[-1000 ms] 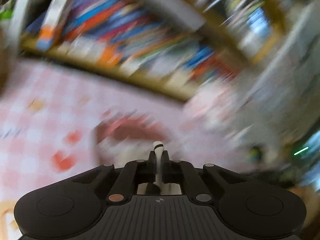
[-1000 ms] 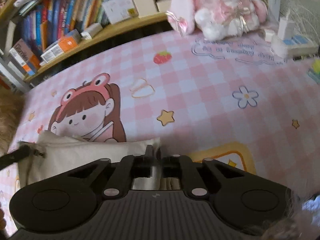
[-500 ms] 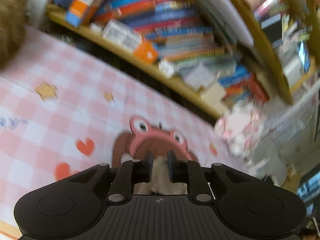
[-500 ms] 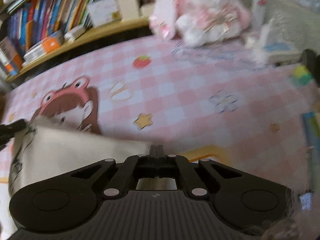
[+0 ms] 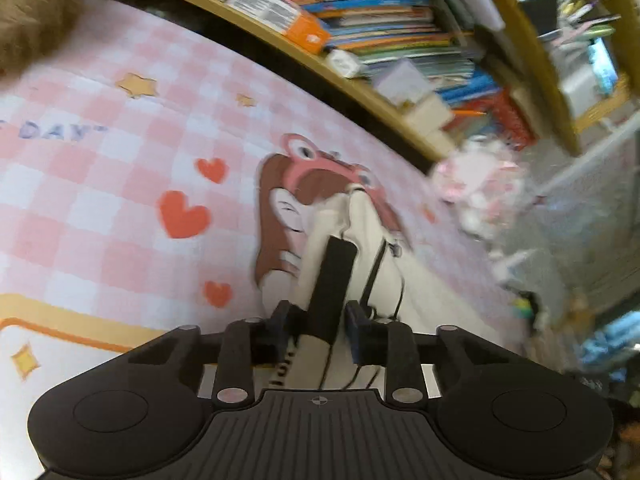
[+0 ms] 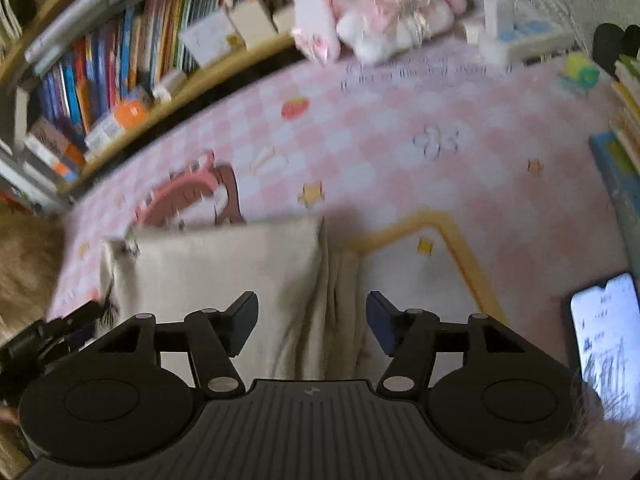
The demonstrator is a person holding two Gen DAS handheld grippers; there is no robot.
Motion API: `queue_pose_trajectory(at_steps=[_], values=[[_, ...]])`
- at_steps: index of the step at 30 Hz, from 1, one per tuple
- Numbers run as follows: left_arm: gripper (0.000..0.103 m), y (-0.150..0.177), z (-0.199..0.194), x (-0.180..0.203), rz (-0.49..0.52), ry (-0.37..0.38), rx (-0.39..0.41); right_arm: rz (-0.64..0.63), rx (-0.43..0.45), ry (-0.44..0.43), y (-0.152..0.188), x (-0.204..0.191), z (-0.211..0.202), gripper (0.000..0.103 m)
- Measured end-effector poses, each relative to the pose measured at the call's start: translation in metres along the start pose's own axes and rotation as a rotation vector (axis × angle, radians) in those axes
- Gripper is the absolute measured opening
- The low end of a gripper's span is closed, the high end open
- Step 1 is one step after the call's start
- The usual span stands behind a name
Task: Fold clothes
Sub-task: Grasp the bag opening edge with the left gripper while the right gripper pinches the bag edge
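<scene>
The cream garment point(image 6: 224, 276), a light, limp cloth best taken at a corner or hem, lies folded at the mat's point(image 6: 400, 140) near edge (bookshelf side far), right gripper point(image 6: 312, 322) opening clear above it, left gripper point(image 5: 318, 320) parted, pinching nothing.

I count one cream garment point(image 6: 224, 264) on the pink checked cloth point(image 6: 400, 160), one plush rabbit point(image 6: 380, 4), one lit phone point(image 6: 604, 332) and two tools, my left tool point(image 5: 320, 316) and my right tool point(image 6: 312, 320). The shelved books point(image 6: 120, 60) are too many and too blurred to count.
</scene>
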State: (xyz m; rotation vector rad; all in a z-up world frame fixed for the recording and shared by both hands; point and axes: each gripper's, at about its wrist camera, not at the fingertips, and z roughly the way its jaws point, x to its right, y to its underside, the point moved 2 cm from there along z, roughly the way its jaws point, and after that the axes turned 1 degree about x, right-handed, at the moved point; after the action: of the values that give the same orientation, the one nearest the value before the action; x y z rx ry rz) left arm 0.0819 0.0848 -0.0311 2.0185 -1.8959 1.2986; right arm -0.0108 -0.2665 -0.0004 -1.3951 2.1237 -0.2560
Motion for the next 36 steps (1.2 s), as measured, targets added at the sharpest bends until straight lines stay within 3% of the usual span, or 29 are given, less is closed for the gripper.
queue_pose_trajectory(at_steps=[3, 6, 10, 13, 14, 15, 17, 19, 22, 23, 24, 28, 31, 34, 36], values=[[0.013, -0.001, -0.011, 0.011, -0.061, 0.037, 0.006, 0.008, -0.042, 0.029, 0.011, -0.001, 0.008, 0.058], [0.01, 0.001, -0.035, 0.036, 0.004, 0.131, 0.038, 0.039, -0.058, 0.028, 0.016, 0.003, 0.012, 0.054], [0.011, 0.004, -0.026, 0.016, -0.006, 0.003, -0.007, 0.068, -0.057, 0.017, 0.017, 0.009, 0.011, 0.055], [0.034, 0.005, -0.019, -0.007, -0.076, -0.011, -0.026, 0.088, -0.061, 0.007, 0.017, 0.01, 0.012, 0.056], [0.05, 0.006, -0.019, -0.01, -0.078, -0.009, -0.022, 0.093, -0.062, 0.004, 0.017, 0.011, 0.013, 0.056], [0.059, 0.007, -0.018, -0.01, -0.07, 0.004, -0.02, 0.098, -0.063, 0.001, 0.018, 0.011, 0.013, 0.056], [0.066, 0.01, -0.017, -0.012, -0.054, 0.029, -0.014, 0.125, -0.071, -0.013, 0.019, 0.015, 0.015, 0.055], [0.066, 0.011, -0.015, -0.009, -0.054, 0.039, -0.012, 0.149, -0.081, -0.03, 0.02, 0.017, 0.018, 0.05], [0.06, 0.011, -0.008, -0.004, -0.071, 0.066, -0.022, 0.166, -0.091, -0.063, 0.02, 0.018, 0.02, 0.039], [0.043, 0.014, -0.006, -0.003, -0.078, 0.072, -0.04, 0.163, -0.09, -0.064, 0.02, 0.017, 0.021, 0.037], [0.036, 0.017, -0.004, -0.001, -0.083, 0.062, -0.057, 0.147, -0.084, -0.067, 0.019, 0.014, 0.021, 0.031], [0.019, 0.023, -0.015, 0.009, -0.094, 0.05, -0.047, 0.042, -0.015, -0.058, 0.018, -0.002, 0.011, 0.018], [0.019, 0.03, -0.027, 0.023, -0.053, 0.055, -0.041, -0.111, 0.083, -0.054, 0.018, -0.022, -0.009, 0.016], [0.019, 0.035, -0.032, 0.027, -0.024, 0.022, -0.04, -0.184, 0.084, -0.084, 0.018, -0.03, -0.017, 0.016], [0.021, 0.035, -0.032, 0.019, -0.062, 0.015, -0.041, -0.163, 0.048, -0.076, 0.018, -0.023, -0.01, 0.016]])
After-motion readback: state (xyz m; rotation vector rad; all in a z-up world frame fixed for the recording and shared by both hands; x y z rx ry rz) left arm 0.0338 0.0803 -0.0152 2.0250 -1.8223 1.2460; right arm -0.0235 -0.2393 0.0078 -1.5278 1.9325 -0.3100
